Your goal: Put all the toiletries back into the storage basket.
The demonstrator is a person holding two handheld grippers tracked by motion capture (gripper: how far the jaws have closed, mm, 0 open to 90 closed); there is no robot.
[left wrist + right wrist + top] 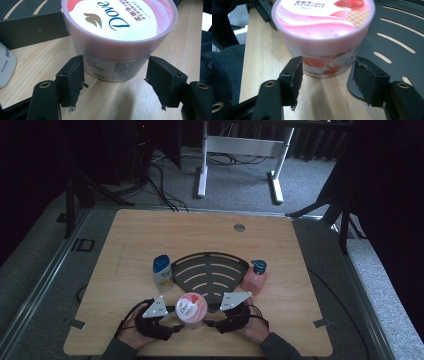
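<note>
A pink Dove tub [191, 308] with a pink-and-white printed lid stands on the wooden table near its front edge. My left gripper [176, 320] comes at it from the left, my right gripper [212, 317] from the right. In the left gripper view the tub [117, 37] sits just beyond the open gripper [116, 83], whose jaw tips flank its lower wall. In the right gripper view the tub [322, 32] stands ahead of the open gripper [327, 80], with small gaps on both sides. Nothing is clamped.
A black fan-shaped slotted rack [210, 270] lies right behind the tub. A white bottle with a blue cap [162, 272] stands at its left, a pink pump bottle [255, 277] at its right. The table edge [200, 353] runs just behind my hands.
</note>
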